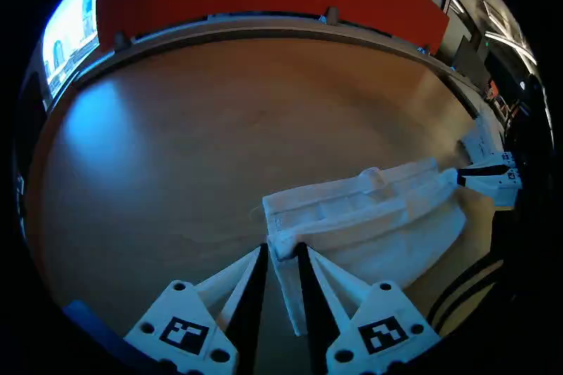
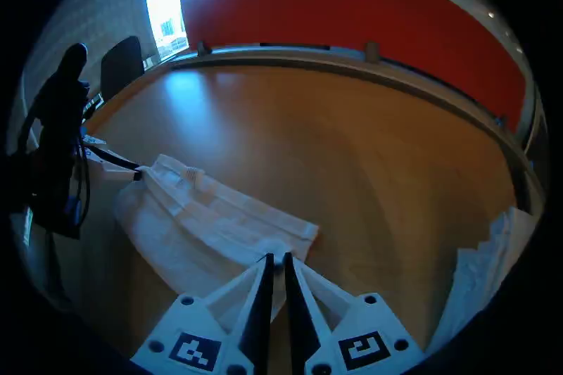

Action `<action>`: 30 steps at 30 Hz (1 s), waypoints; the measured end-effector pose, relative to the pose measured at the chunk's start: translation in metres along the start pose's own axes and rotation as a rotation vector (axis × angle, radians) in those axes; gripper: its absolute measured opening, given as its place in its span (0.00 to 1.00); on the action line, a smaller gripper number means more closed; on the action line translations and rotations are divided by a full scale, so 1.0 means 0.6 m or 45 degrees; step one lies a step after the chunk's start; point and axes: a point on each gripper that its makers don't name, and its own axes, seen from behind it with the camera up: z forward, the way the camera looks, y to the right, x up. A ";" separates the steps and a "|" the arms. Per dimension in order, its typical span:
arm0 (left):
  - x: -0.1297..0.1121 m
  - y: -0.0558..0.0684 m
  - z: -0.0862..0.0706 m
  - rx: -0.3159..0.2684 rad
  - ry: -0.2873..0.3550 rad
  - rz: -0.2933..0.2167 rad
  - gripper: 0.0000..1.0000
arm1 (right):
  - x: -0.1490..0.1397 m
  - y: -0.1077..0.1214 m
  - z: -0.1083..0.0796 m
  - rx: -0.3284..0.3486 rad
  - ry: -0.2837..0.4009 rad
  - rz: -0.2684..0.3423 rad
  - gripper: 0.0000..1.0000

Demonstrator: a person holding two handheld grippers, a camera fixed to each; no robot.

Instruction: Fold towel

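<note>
While the left hand-held gripper [image 1: 281, 255] and right hand-held gripper [image 2: 276, 262] each clench 1 end, white towel [image 1: 366, 213] lengthwise between them.

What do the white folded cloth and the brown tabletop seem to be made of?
The white folded towel looks like soft woven cotton: matte, creased, with a hemmed band. The brown tabletop looks like wood or laminate: smooth, semi-glossy, reflecting bluish light.

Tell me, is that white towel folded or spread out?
Partly folded: the towel is doubled into layers on the table, with the left claw and right claw pinching its near corners.
</note>
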 end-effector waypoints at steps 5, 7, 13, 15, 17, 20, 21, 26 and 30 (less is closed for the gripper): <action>0.001 -0.004 0.004 0.011 -0.002 0.003 0.34 | 0.002 0.008 0.004 -0.019 0.001 -0.001 0.14; 0.003 -0.006 0.006 0.016 -0.002 0.003 0.38 | 0.003 0.010 0.006 -0.025 0.001 -0.003 0.17; 0.009 -0.012 0.010 0.035 -0.005 0.007 0.44 | 0.006 0.016 0.010 -0.040 -0.001 -0.001 0.36; 0.012 -0.016 0.012 0.045 -0.006 0.009 0.48 | 0.007 0.018 0.010 -0.045 0.000 0.002 0.54; 0.013 -0.019 0.014 0.050 -0.007 0.008 0.53 | 0.008 0.021 0.009 -0.052 0.003 0.005 0.73; 0.014 -0.022 0.018 0.052 -0.011 0.004 0.59 | 0.009 0.025 0.006 -0.062 0.009 0.002 0.87; 0.014 -0.023 0.019 0.052 -0.013 0.003 0.61 | 0.008 0.027 0.006 -0.065 0.010 0.001 0.90; 0.016 -0.028 0.023 0.061 -0.022 -0.004 0.62 | 0.010 0.033 0.002 -0.078 0.017 0.000 0.99; 0.019 -0.034 0.025 0.077 -0.021 -0.023 0.64 | 0.014 0.037 -0.002 -0.088 0.027 0.001 1.00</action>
